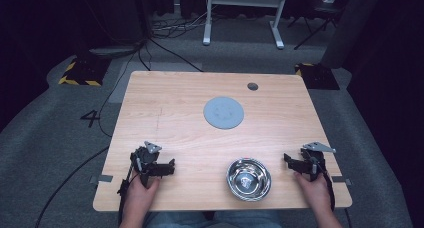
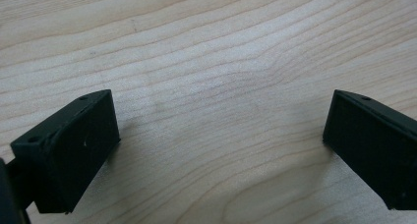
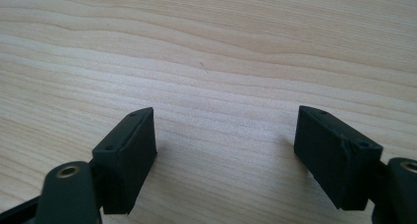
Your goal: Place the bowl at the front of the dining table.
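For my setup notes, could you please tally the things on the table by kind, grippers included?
Steel bowl: 1
Grey round disc: 1
Grippers: 2, left gripper and right gripper, both open
Total: 4

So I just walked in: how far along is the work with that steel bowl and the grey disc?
Nothing looks done yet. The steel bowl sits near the table's front edge, apart from the grey disc at the middle. Nothing is in hand: the left gripper and right gripper rest on bare wood, open, with nothing between their fingers. Every grasp and move seems still ahead.
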Demonstrator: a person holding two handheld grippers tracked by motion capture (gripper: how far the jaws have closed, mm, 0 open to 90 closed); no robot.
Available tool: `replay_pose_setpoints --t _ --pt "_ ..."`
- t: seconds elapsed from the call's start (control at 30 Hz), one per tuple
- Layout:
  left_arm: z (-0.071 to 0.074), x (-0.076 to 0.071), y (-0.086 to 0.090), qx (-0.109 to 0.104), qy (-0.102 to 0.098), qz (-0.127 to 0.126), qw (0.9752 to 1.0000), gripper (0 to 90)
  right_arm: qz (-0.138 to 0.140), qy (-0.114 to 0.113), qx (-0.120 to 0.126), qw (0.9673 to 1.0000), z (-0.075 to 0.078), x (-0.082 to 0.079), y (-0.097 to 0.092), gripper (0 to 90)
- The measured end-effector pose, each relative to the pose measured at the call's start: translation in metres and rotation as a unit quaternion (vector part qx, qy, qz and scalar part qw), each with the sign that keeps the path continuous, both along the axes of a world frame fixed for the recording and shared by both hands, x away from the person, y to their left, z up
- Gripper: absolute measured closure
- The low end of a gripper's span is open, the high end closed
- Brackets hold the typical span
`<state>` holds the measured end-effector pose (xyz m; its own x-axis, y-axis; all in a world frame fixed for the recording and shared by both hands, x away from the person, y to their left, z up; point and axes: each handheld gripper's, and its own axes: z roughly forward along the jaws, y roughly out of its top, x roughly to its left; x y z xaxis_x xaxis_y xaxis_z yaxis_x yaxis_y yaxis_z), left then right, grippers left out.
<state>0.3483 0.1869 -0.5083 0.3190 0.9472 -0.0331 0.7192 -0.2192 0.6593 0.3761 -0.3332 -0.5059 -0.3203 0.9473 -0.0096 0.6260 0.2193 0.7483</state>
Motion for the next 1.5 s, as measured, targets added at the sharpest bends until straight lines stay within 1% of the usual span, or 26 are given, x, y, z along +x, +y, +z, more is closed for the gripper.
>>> replay_pose_setpoints --t 0.77,0.87,0.9,0.93,1.0,1.03,1.1,1.17,1.2,1.23,1.3,1.4,1.5 --pt "0.0 0.0 0.0 0.0 0.0 0.0 1.0 0.5 0.001 0.0 0.001 1.0 0.0 0.0 -0.001 24.2" --pt "0.0 0.0 0.0 0.0 0.0 -0.001 1.0 0.5 0.001 0.0 0.003 1.0 0.0 -0.001 -0.001 26.3" --pt "0.0 0.0 0.0 0.0 0.0 -0.001 1.0 0.5 0.003 -0.001 0.003 1.0 0.001 -0.002 -0.002 31.4" --pt "0.0 0.0 0.0 0.0 0.001 -0.001 1.0 0.5 0.003 -0.001 0.003 1.0 0.001 -0.002 -0.002 31.4" --pt "0.0 0.0 0.0 0.0 0.0 -0.001 1.0 0.5 0.002 0.008 0.003 1.0 0.003 -0.002 -0.002 33.9" --pt "0.0 0.0 0.0 0.0 0.0 -0.001 1.0 0.5 0.001 0.019 0.009 0.9998 0.006 -0.002 -0.003 36.0" --pt "0.0 0.0 0.0 0.0 0.0 -0.001 1.0 0.5 0.0 0.019 0.011 0.9998 0.007 -0.002 -0.004 36.2" --pt "0.0 0.0 0.0 0.0 0.0 -0.001 1.0 0.5 -0.001 0.011 0.023 0.9997 0.014 -0.004 -0.006 36.5" --pt "0.0 0.0 0.0 0.0 0.0 -0.001 1.0 0.5 -0.001 0.011 0.023 0.9997 0.014 -0.004 -0.006 36.5" --pt "0.0 0.0 0.0 0.0 0.0 -0.001 1.0 0.5 0.0 0.009 0.027 0.9996 0.018 -0.006 -0.006 36.5" --pt "0.0 0.0 0.0 0.0 0.0 -0.001 1.0 0.5 0.002 0.008 0.027 0.9996 0.02 -0.006 -0.005 36.5" --pt "0.0 0.0 0.0 0.0 0.0 -0.001 1.0 0.5 0.006 0.001 0.025 0.9997 0.026 -0.009 -0.004 36.5" --pt "0.0 0.0 0.0 0.0 0.0 -0.001 1.0 0.5 0.01 -0.003 0.033 0.9994 0.034 -0.012 -0.002 36.5"
